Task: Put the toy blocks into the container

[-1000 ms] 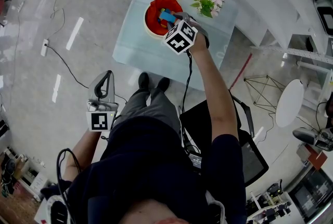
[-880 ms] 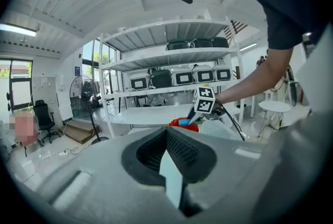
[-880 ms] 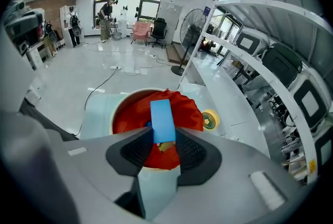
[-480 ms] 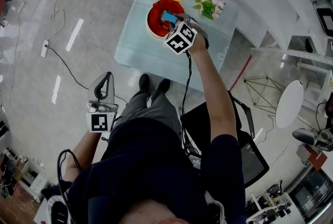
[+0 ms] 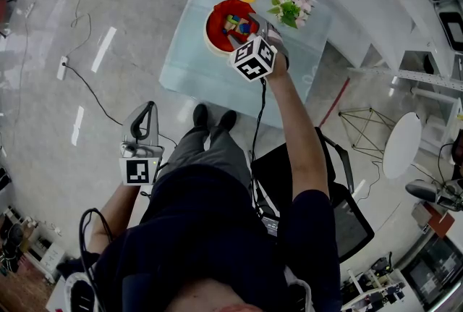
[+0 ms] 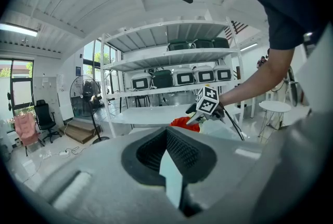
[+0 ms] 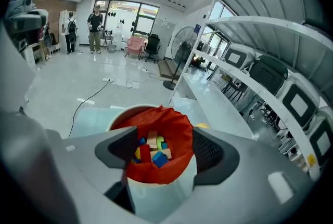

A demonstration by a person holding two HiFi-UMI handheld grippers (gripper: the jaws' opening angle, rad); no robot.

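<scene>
Blue block (image 7: 160,159) has dropped into the container (image 7: 156,197); right gripper (image 7: 165,151), just opened wide, hovers empty over its rim.

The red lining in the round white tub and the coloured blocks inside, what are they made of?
The red lining looks like thin cloth or plastic film: it wrinkles and folds over the white tub. The coloured blocks look like painted wood, some bare tan, but could be plastic.
</scene>
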